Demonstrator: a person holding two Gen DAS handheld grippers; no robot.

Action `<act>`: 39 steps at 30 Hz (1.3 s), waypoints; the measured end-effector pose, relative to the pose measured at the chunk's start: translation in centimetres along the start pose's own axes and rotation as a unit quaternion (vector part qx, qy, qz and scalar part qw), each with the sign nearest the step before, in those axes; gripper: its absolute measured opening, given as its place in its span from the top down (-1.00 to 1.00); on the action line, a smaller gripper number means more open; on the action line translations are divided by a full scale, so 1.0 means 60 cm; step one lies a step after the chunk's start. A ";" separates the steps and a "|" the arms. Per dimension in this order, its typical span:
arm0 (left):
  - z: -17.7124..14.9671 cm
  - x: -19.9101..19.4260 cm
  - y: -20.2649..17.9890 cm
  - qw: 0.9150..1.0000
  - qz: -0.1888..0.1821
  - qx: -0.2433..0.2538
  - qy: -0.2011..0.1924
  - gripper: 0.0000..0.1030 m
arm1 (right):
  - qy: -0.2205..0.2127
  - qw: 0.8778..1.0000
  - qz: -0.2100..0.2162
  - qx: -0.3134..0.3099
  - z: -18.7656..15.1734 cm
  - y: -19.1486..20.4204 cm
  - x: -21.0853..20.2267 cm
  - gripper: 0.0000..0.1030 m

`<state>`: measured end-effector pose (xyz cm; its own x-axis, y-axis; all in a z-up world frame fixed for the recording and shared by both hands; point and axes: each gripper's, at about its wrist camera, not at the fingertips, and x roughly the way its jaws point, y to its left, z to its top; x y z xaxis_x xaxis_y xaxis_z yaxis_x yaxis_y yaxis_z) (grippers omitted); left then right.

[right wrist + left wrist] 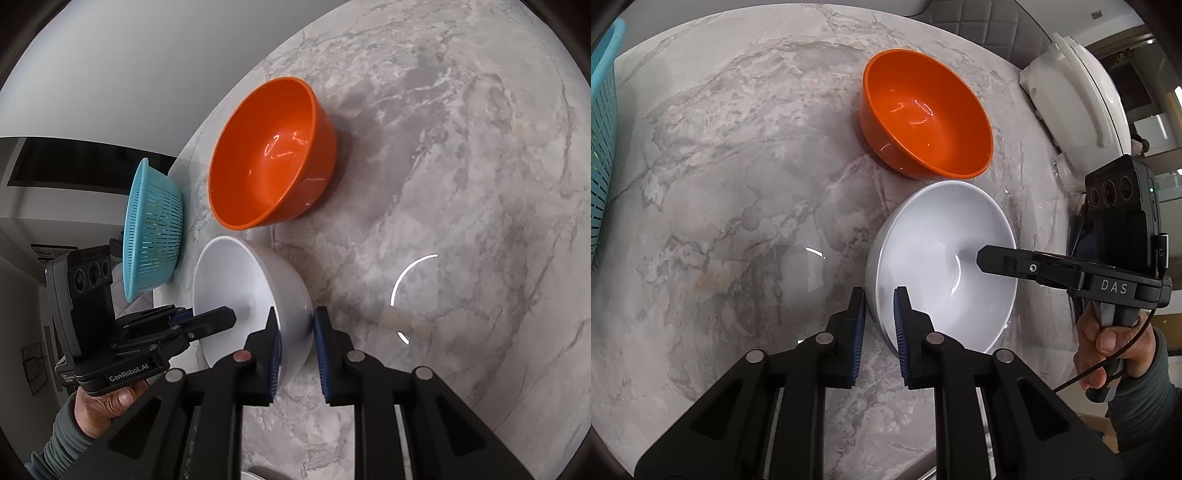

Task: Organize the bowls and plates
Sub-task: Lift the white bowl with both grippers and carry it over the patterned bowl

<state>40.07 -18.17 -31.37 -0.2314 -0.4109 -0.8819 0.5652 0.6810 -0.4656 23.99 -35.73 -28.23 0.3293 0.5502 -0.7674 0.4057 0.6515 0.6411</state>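
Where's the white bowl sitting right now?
The white bowl sits on the marble table, just in front of the orange bowl, with both grippers straddling its rim on opposite sides.

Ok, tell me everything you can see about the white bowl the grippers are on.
The white bowl is round, deep, glossy and empty, likely ceramic or melamine. It sits on the marble table, close beside the orange bowl. The left gripper and the right gripper each straddle its rim on opposite sides, one finger inside, one outside; whether either has clamped is unclear.
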 end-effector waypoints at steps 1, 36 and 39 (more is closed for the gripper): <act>-0.001 -0.002 -0.001 1.000 0.000 -0.001 0.000 0.73 | 0.000 1.000 0.000 0.001 0.000 0.001 -0.001 0.62; -0.320 -0.291 0.099 0.991 0.008 -0.103 -0.081 0.73 | 0.061 0.992 0.024 -0.112 -0.139 0.234 0.048 0.62; -0.362 -0.301 0.120 0.989 0.006 -0.121 -0.085 0.73 | 0.077 0.989 0.023 -0.122 -0.163 0.257 0.070 0.62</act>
<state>31.14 7.32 -20.41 -0.0779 -0.4833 -0.8720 0.3570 0.8031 -0.4770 23.26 -18.27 -21.49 0.2007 0.6433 -0.7389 0.1690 0.7202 0.6729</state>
